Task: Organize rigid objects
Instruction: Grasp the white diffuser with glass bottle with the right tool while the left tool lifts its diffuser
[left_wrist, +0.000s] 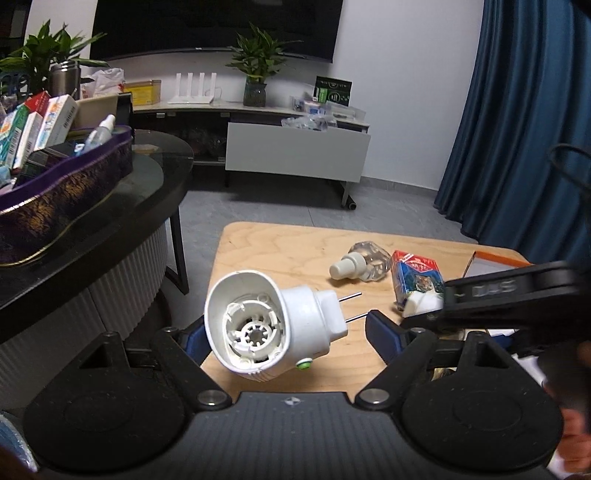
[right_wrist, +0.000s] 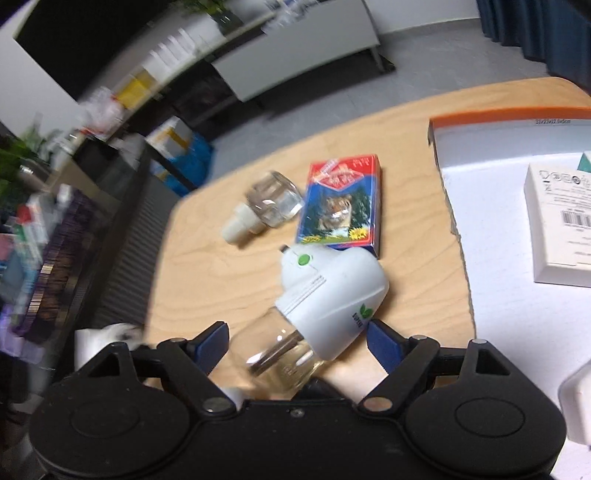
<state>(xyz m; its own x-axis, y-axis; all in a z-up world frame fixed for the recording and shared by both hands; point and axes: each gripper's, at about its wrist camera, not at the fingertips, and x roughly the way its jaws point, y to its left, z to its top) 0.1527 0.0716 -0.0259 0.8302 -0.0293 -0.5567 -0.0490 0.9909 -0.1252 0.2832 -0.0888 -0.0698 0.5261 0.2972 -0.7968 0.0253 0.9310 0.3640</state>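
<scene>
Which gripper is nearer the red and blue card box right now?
Right. The right gripper sits just short of the card box, jaws open around a plugged-in diffuser. The left gripper is farther back, across the table.

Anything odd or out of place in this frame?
Left tongs hold a plug-in vaporizer with an empty socket, while a capped refill bottle lies on its side on the wooden table beside the red-blue box.
</scene>
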